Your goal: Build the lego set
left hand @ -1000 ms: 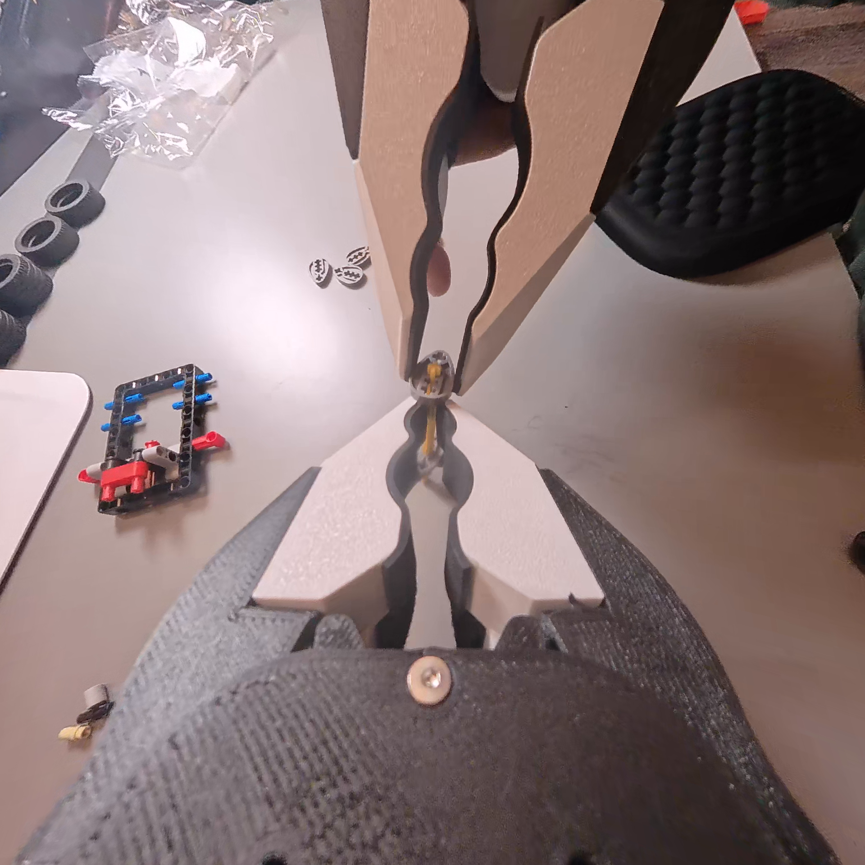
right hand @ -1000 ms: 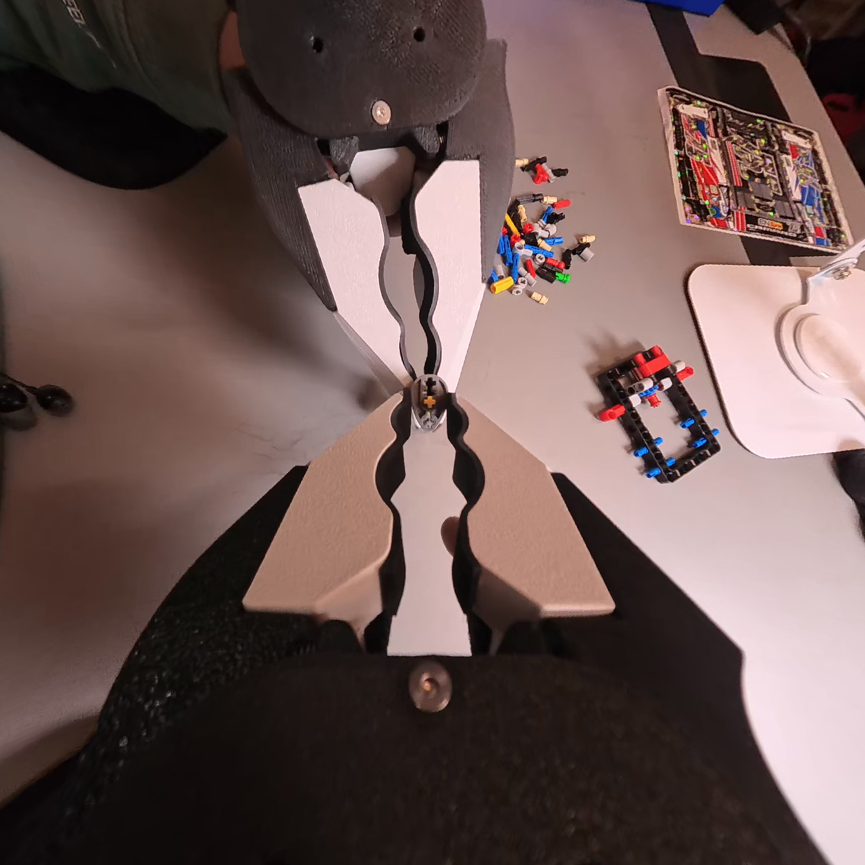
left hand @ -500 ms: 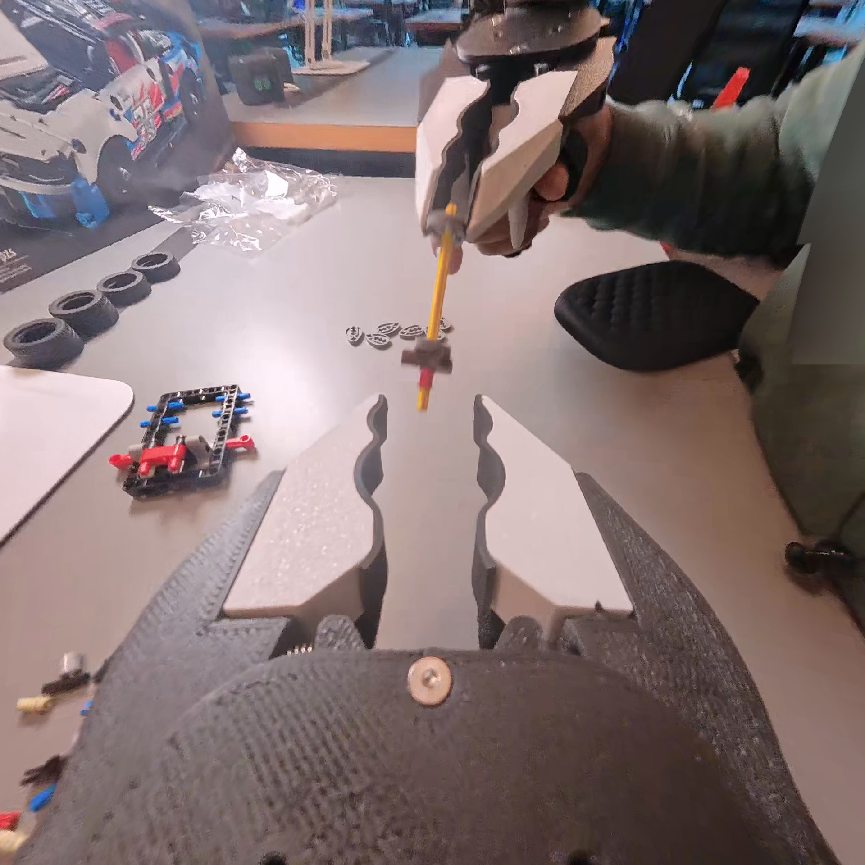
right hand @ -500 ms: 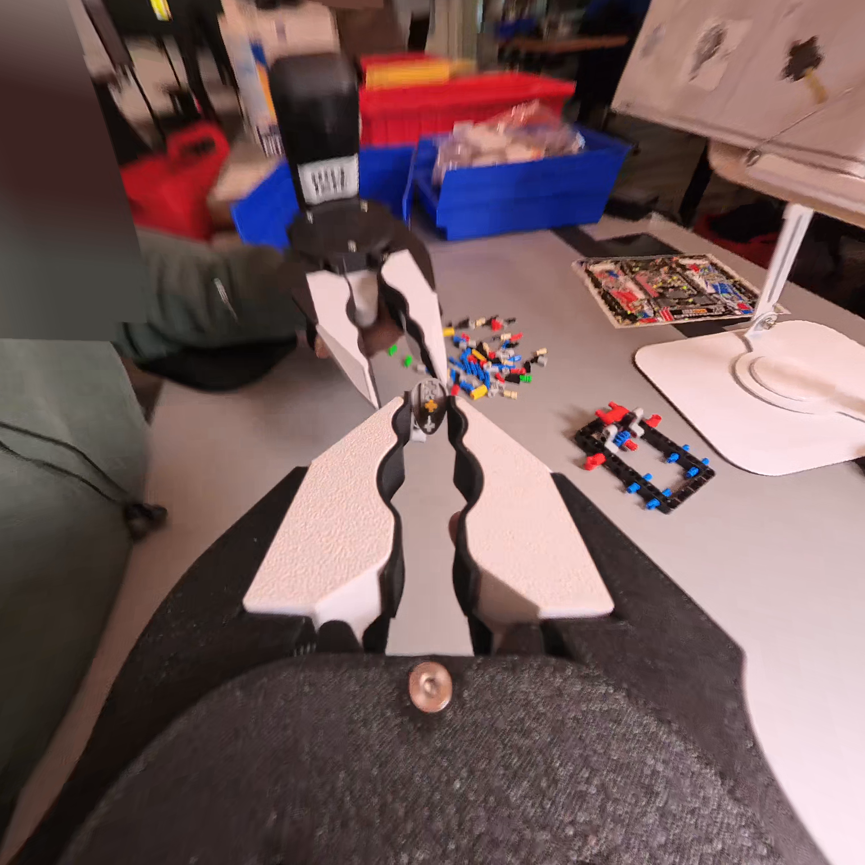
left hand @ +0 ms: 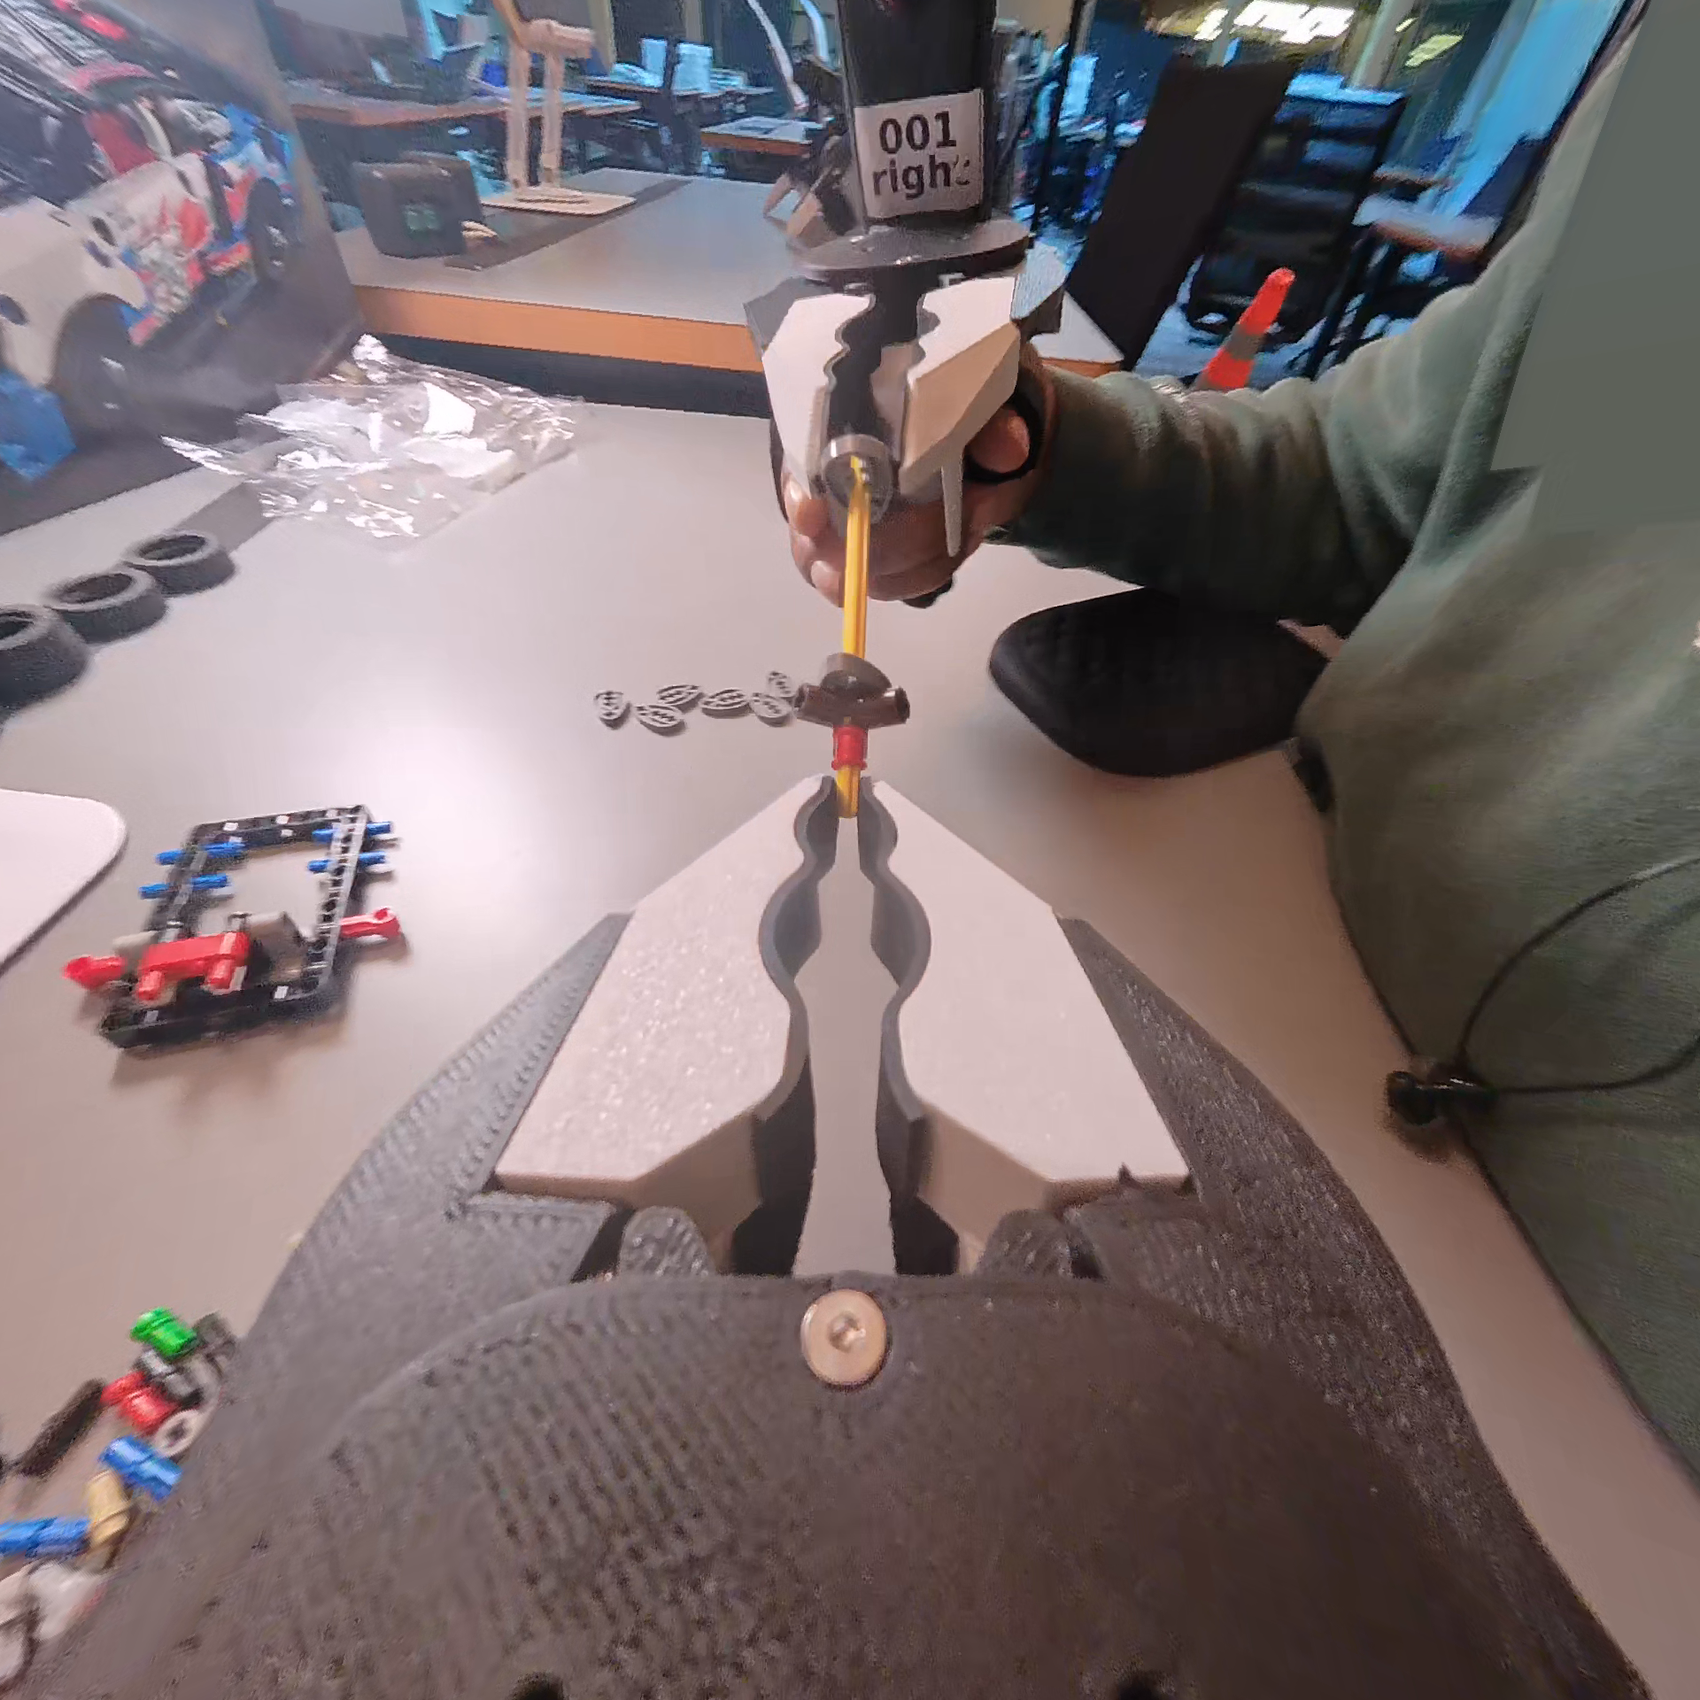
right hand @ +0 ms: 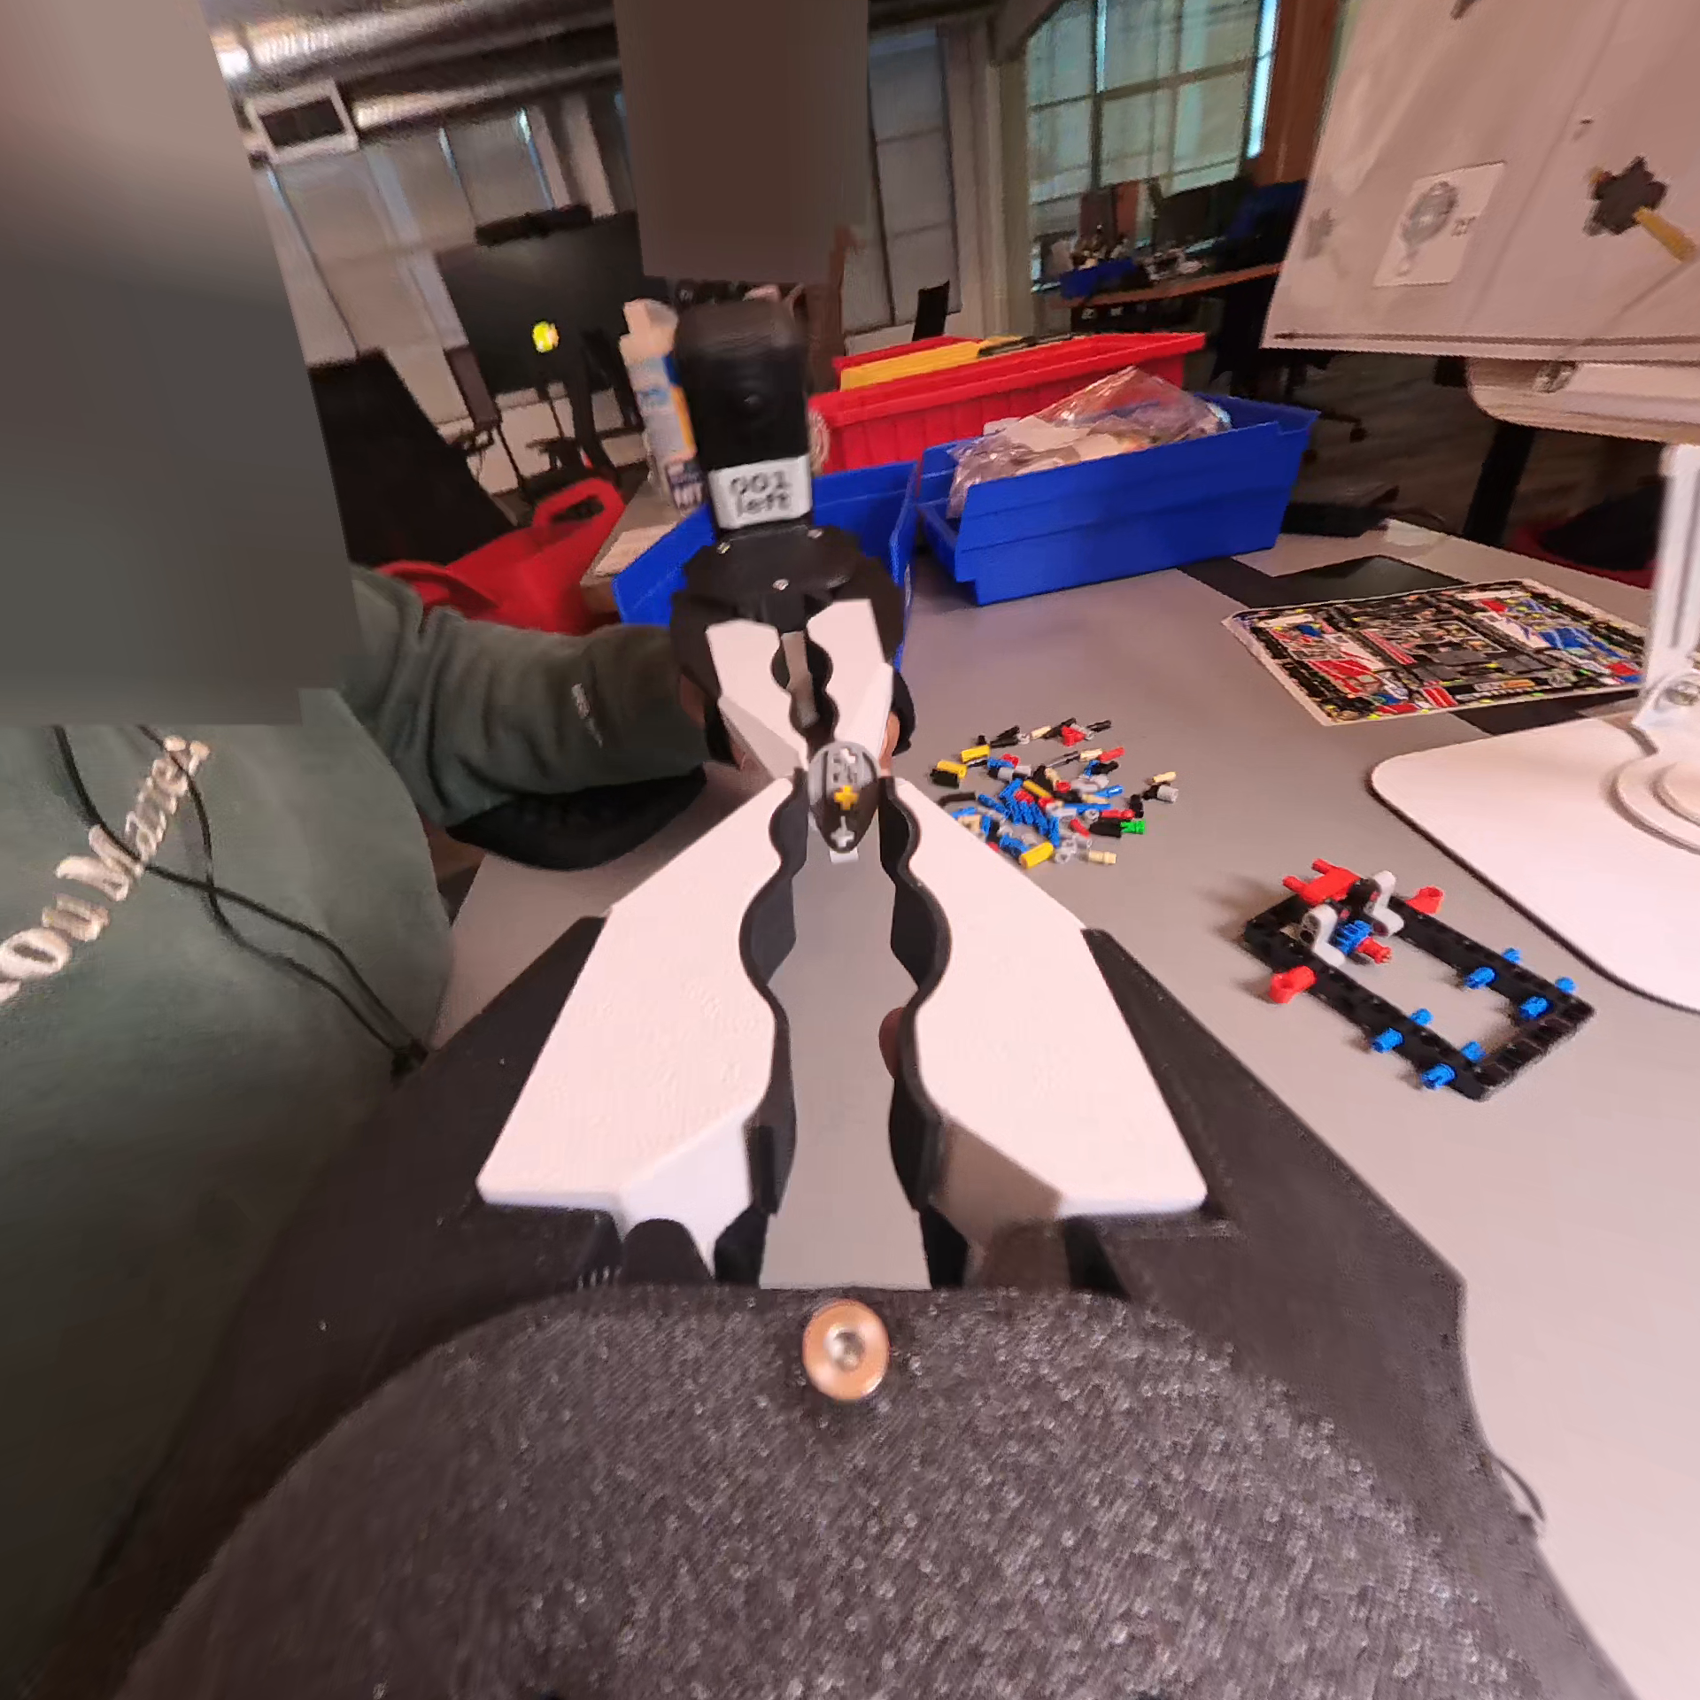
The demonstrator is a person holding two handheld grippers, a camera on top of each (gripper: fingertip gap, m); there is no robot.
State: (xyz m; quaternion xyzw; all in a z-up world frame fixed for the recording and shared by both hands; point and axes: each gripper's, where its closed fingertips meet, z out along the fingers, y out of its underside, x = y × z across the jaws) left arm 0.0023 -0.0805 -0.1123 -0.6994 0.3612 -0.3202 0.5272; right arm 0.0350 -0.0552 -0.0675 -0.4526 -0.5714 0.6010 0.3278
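Presently, one yellow axle (left hand: 855, 589), carrying a dark connector (left hand: 852, 704) and a red bush (left hand: 848, 747), spans both tools above the grey table (left hand: 515, 681). Left gripper (left hand: 844, 802): tips closed on the axle's near end. Right gripper (right hand: 839, 802): pinched on an oval grey piece (right hand: 839, 798) at the far end, apparently threaded on the axle. Black frame assembly (left hand: 248, 920) lies to the side, near the loose parts pile (right hand: 1049, 800). Risk: pulling or twisting the tools apart off-axis could slip the axle from either pinch and shed the bush or connector.
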